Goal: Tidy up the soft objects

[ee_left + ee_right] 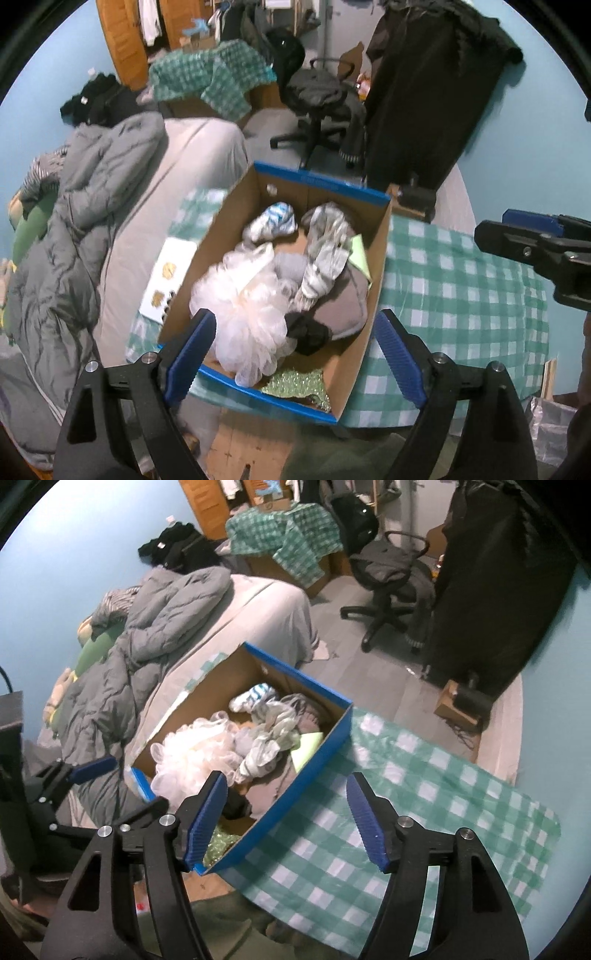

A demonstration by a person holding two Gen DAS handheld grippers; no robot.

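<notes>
Ahead of the blue-padded claw, a brown cardboard box (373, 258) edged in blue is seen, holding a white mesh pouf (243, 306); a green-and-white checked cloth (458, 288) lies alongside it.

Def a bedroom in someone's home, pretty lived-in: unmade bed (207, 155) w/ a rumpled grey duvet (85, 206) piled on it, light blue walls (92, 535), and a wooden wardrobe or door (125, 40) at the back (can't really tell which, it's at the blurry fisheye edge). There's an office chair (388, 579) w/ clothes dumped on it, dark garments (432, 85) hanging up, a black clothes pile (173, 550) on the bed. Green checked cloth (461, 280) covers the table, plus another (288, 535) draped over boxes.
</notes>
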